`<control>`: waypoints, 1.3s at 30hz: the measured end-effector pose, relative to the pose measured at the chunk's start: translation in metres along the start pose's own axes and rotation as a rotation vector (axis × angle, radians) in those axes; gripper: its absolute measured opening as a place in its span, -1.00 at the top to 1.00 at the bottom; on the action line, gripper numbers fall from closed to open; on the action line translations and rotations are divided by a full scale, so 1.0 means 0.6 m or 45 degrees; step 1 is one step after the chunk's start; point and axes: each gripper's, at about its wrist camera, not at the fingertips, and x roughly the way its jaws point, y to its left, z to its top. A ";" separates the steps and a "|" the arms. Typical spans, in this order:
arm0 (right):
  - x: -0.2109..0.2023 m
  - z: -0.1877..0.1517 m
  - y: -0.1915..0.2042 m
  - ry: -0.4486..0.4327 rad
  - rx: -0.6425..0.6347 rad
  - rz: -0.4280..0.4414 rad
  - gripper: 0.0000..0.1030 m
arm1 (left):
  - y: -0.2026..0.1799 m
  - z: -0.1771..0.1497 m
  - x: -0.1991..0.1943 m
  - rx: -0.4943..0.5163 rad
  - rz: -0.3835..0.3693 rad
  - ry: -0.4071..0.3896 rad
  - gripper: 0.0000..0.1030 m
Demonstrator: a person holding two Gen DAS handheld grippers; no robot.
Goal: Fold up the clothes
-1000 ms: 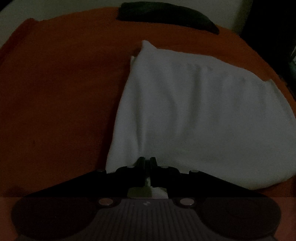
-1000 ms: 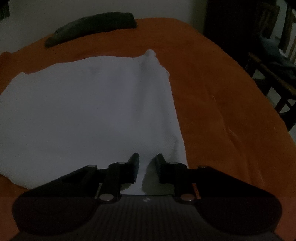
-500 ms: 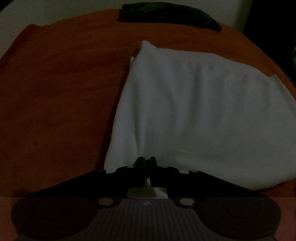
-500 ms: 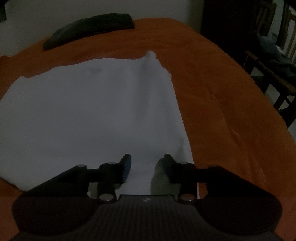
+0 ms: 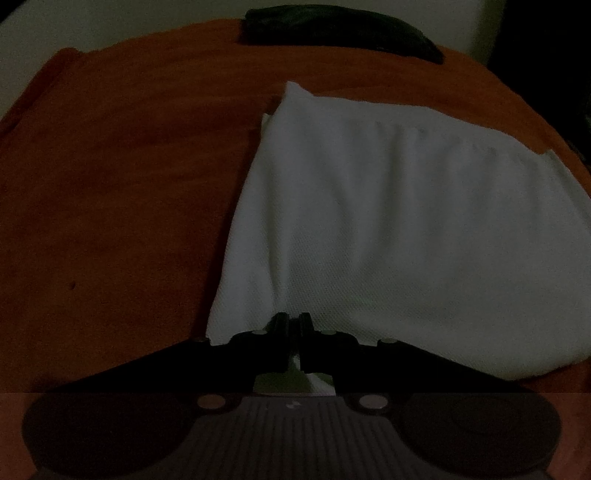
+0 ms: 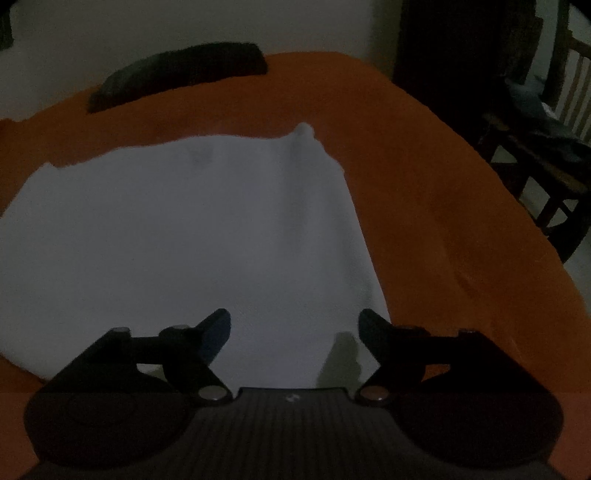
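Note:
A white garment [image 5: 388, 221] lies folded on an orange-covered bed [image 5: 129, 184]. My left gripper [image 5: 294, 319] is shut on the garment's near left edge, with a bit of white cloth showing between the fingers. In the right wrist view the same white garment [image 6: 184, 229] spreads ahead and to the left. My right gripper [image 6: 294, 325] is wide open and empty, just above the garment's near right corner.
A dark folded item [image 5: 340, 26] lies at the far edge of the bed, also seen in the right wrist view [image 6: 177, 74]. A pale wall is behind. A dark wooden chair [image 6: 546, 147] stands right of the bed.
My right gripper has opened wide, letting go of the garment's near right edge, and lifted slightly. My left gripper stays shut on the cloth and has barely moved.

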 end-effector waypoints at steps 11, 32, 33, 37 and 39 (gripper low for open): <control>-0.061 -0.065 0.084 -0.041 0.027 0.109 -1.00 | -0.123 -0.054 -0.056 0.098 -0.006 -0.158 -1.00; -0.094 -0.122 0.111 0.068 0.107 0.203 -1.00 | -0.196 -0.085 -0.023 0.242 0.003 -0.018 -1.00; -0.094 -0.124 0.112 0.076 0.105 0.205 -1.00 | -0.198 -0.084 -0.021 0.259 0.009 -0.019 -1.00; -0.095 -0.129 0.123 0.088 0.069 0.194 -1.00 | -0.186 -0.078 -0.008 0.267 0.014 -0.011 -1.00; -0.098 -0.136 0.127 0.090 0.045 0.189 -1.00 | -0.181 -0.073 0.000 0.250 0.018 -0.003 -1.00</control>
